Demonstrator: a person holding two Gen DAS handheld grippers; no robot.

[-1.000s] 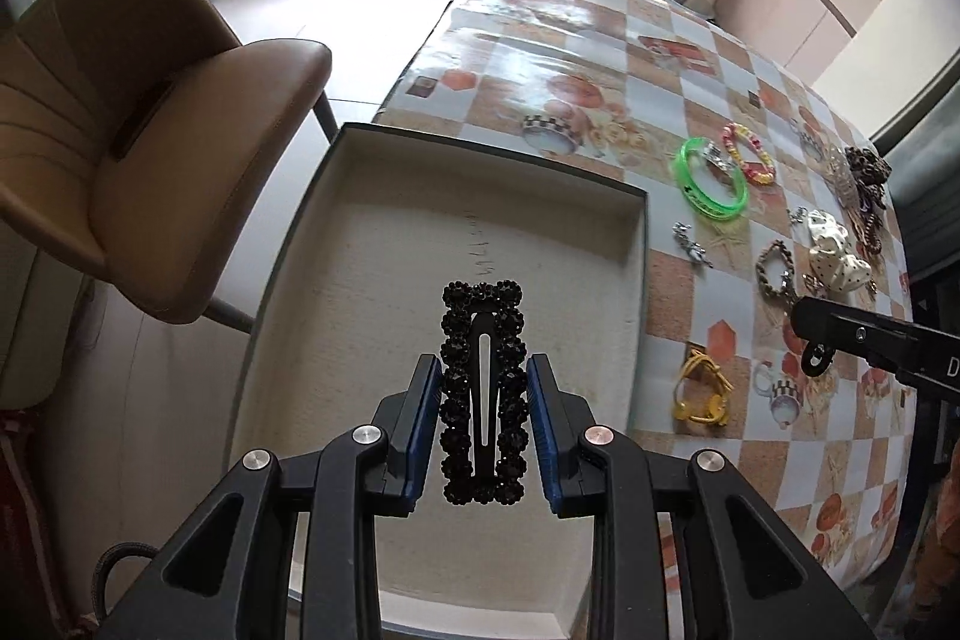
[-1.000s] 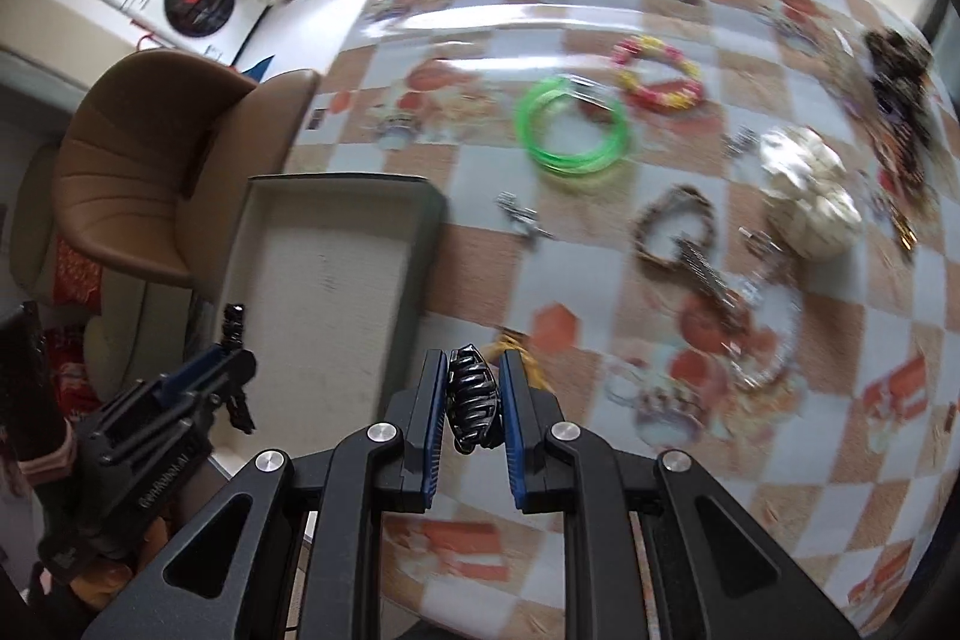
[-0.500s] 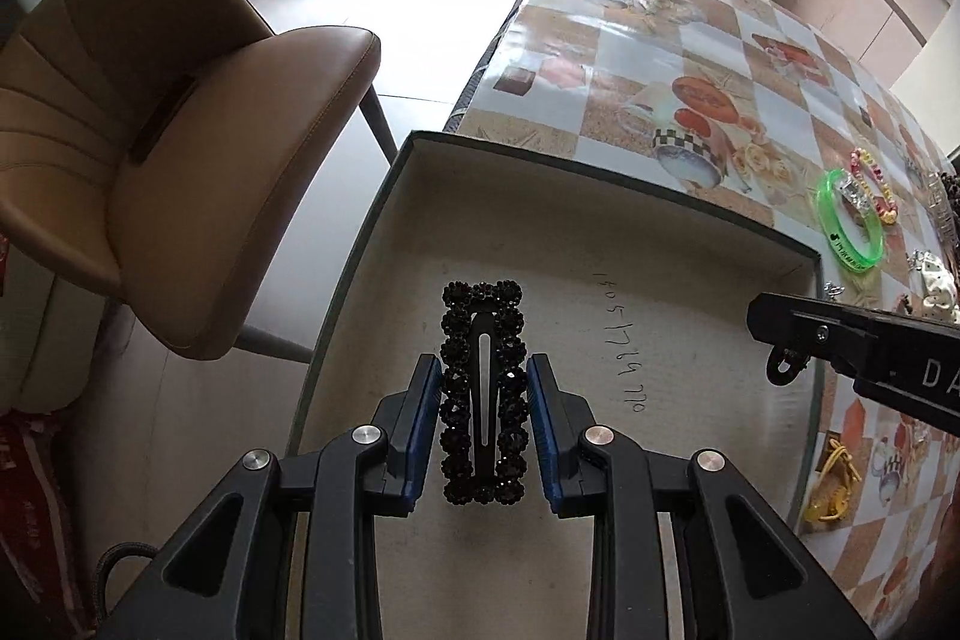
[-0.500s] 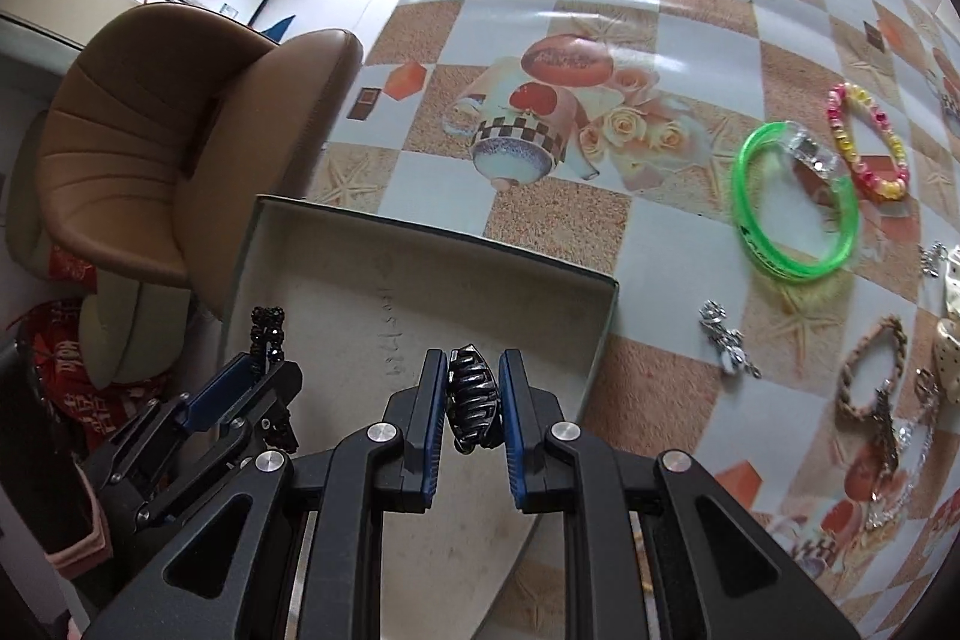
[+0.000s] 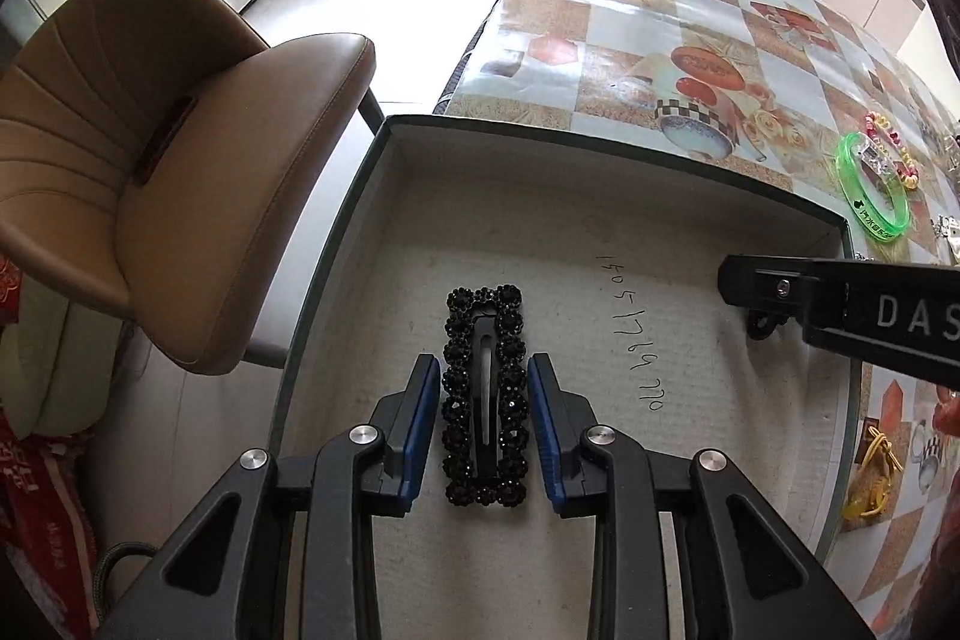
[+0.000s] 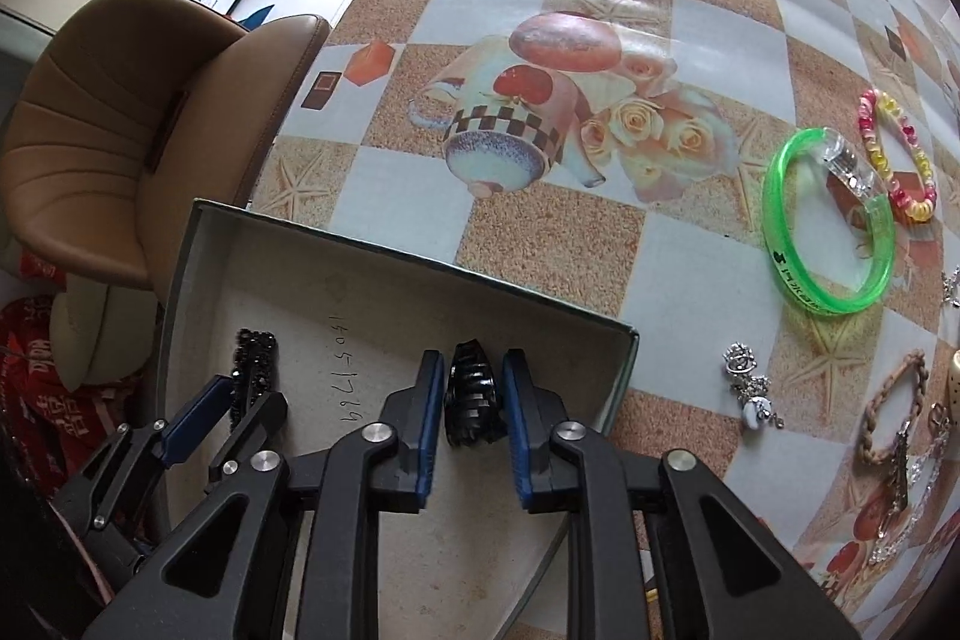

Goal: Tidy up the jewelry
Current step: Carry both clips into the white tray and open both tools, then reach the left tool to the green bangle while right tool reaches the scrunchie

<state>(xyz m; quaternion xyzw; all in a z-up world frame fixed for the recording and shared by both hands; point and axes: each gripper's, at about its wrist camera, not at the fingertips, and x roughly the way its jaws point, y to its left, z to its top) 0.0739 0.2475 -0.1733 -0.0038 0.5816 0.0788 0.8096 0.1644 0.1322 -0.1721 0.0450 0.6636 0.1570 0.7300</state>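
Both grippers have come down from above the table into the box [image 5: 600, 142], which sits at the table's near left corner beside the chair [image 5: 150, 172].

The right gripper [image 6: 474, 394] was clamped tight on the claw clip [image 6: 471, 403]; its jaws have just been opening, and small gaps now show between the blue pads and the clip. The clip sits between them, near the box's right wall, and looks to be resting on the floor of the box rather than hanging, though contact underneath is hidden.

The left gripper [image 5: 485, 421] has barely altered its spread. The snap clip [image 5: 485, 394] stands between its pads, with a slight gap on either side, so the hold looks loose or already let go; I cannot tell for sure. The clip lies lengthwise toward the box's left side.

So two hair pieces are as good as delivered. What remains is to spread both jaws fully, lift clear without dragging the clips, and return for the rest: the bangle [image 6: 828, 226], the bead bracelet [image 6: 900, 154] and the other pieces lie out on the table toward its right edge.
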